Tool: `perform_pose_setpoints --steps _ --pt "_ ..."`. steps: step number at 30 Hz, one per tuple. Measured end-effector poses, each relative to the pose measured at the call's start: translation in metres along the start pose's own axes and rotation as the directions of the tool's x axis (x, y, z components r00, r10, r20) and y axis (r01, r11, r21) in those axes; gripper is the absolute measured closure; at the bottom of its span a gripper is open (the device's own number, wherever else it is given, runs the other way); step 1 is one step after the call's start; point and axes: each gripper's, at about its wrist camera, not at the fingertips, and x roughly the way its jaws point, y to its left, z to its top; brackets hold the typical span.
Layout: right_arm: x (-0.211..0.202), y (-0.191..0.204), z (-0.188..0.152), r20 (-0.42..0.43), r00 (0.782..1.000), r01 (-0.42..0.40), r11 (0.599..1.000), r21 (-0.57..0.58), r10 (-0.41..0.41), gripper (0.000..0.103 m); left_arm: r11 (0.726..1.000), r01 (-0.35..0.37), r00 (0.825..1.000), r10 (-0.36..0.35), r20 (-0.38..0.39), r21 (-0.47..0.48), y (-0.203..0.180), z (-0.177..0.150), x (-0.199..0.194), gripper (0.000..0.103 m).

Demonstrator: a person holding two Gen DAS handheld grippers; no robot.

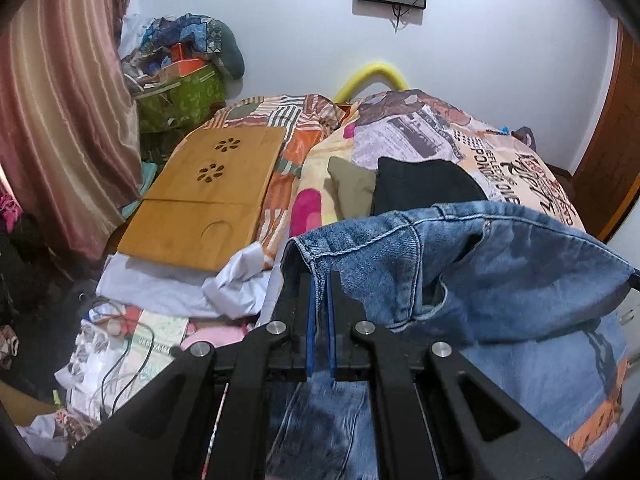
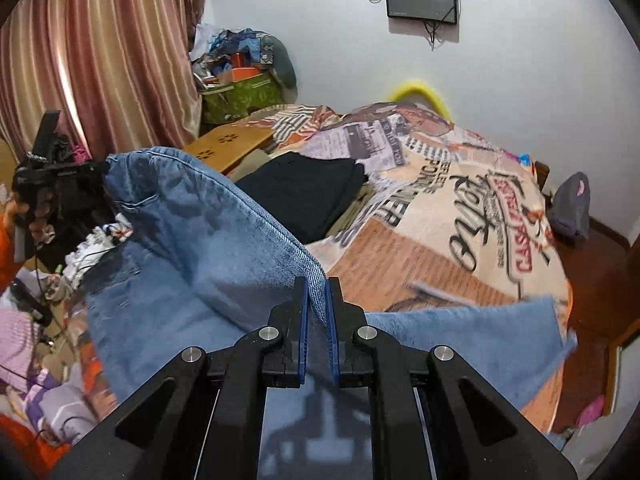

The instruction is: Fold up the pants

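Your left gripper (image 1: 320, 276) is clamped shut on a stitched hem corner of the jeans (image 1: 480, 264). The blue pads (image 1: 311, 320) pinch the denim with no gap visible. From this grip the top edge of the jeans runs to your right and ends at a dark tip at the frame edge, so the held edge lies crosswise in front of you. Below that edge the denim hangs down and spreads over the bed (image 1: 460, 140).

In the left wrist view, a wooden tray (image 1: 208, 196) lies on the bed left of the jeans. A folded black garment (image 1: 424, 188) lies beyond them, farther up the bed, with an olive one (image 1: 352, 188) just beside it.

Your right gripper (image 2: 318, 284) is likewise closed tight on an edge of the jeans (image 2: 192, 232), denim pressed between its pads (image 2: 332, 328). In this view the held edge climbs up and to the left to the left gripper (image 2: 60, 184), which grips the far corner. One light-blue denim panel (image 2: 472, 332) lies to the right of the fingers, on the printed bedcover (image 2: 460, 208). Whether it is a leg or the waist end cannot be told.
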Motion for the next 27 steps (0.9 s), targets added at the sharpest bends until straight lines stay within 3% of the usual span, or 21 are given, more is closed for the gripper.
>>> perform_pose_setpoints --steps 7,12,15,19,23,27 --pt "-0.016 0.019 -0.040 -0.017 0.999 -0.035 0.999 0.033 0.035 0.095 1.000 -0.022 1.000 0.022 -0.004 -0.003 0.004 -0.048 -0.030 0.099" --pt "-0.022 0.031 -0.066 -0.030 0.998 -0.054 0.997 0.050 0.056 0.095 0.998 -0.022 0.999 0.020 -0.029 -0.060 0.017 -0.085 -0.036 0.101" --pt "-0.024 0.035 -0.079 -0.034 0.997 -0.064 0.996 0.068 0.067 0.095 0.994 -0.074 0.997 0.071 -0.033 -0.077 0.027 -0.107 -0.039 0.103" --pt "-0.021 0.039 -0.094 -0.050 0.995 -0.081 0.992 0.095 0.086 0.095 0.990 -0.069 0.995 0.060 -0.081 -0.119 0.044 -0.134 -0.035 0.103" --pt "-0.017 0.045 -0.107 -0.074 0.993 -0.083 0.991 0.104 0.091 0.095 0.991 -0.056 0.994 0.044 -0.099 -0.122 0.044 -0.145 -0.034 0.103" --pt "-0.009 0.048 -0.119 -0.111 0.990 -0.075 0.992 0.105 0.086 0.094 0.996 -0.031 0.995 0.023 -0.094 -0.084 0.022 -0.135 -0.032 0.103"
